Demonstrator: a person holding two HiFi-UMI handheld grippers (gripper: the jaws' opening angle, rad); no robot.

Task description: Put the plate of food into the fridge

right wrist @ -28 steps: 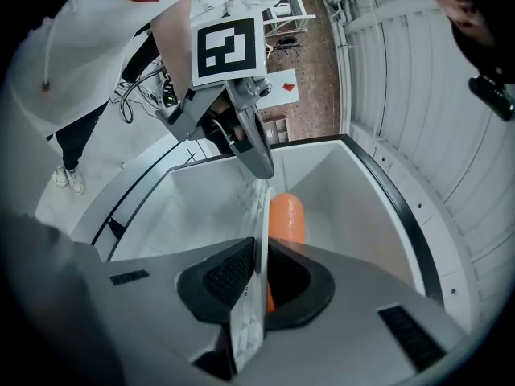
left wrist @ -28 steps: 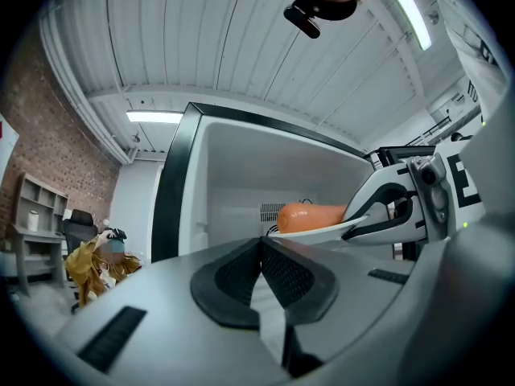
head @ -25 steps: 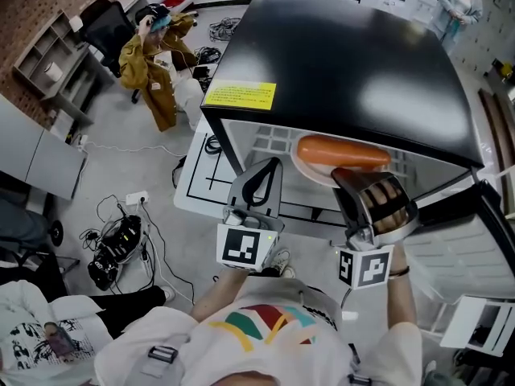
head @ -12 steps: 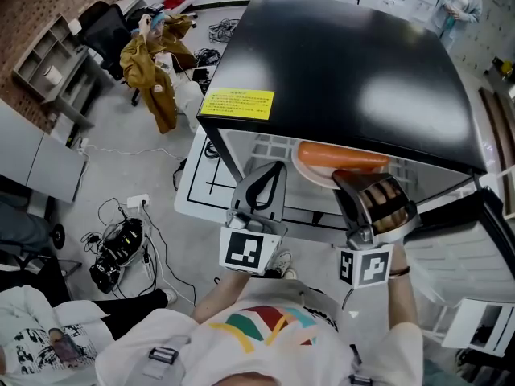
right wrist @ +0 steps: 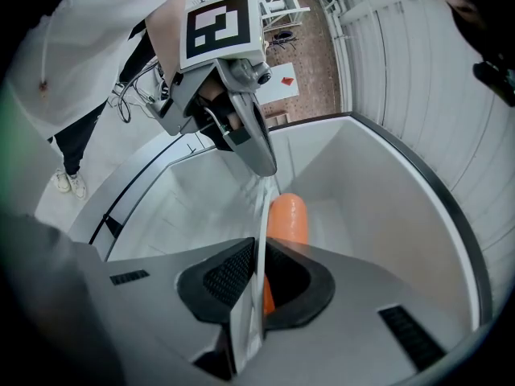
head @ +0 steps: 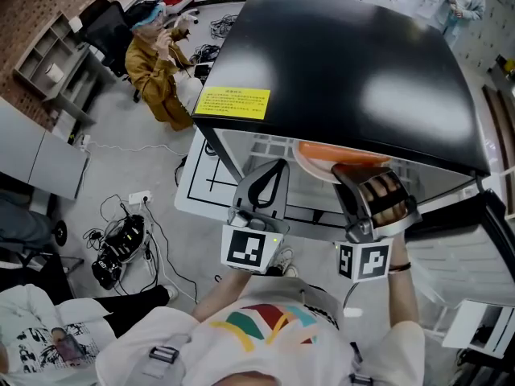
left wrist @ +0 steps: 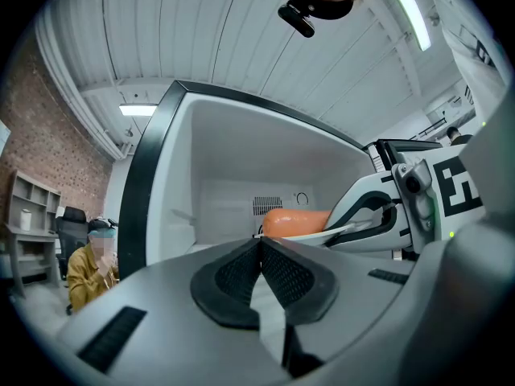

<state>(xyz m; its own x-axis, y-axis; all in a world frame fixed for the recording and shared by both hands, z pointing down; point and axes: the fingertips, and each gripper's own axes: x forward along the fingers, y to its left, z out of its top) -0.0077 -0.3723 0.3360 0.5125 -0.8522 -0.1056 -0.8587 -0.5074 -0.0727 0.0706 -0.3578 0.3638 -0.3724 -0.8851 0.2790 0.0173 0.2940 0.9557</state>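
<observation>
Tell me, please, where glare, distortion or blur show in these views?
Head view: soft glare on the black fridge top, the plate shadowed beneath it. Left gripper view: fisheye curves the fridge opening, corners dark. Right gripper view: the near plate edge blurred, the sausage sharper.

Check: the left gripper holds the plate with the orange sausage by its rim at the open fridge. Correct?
No: the right gripper holds the plate by its rim, as the right gripper view shows; the left gripper is shut on nothing. The sausage and fridge are as stated.
</observation>
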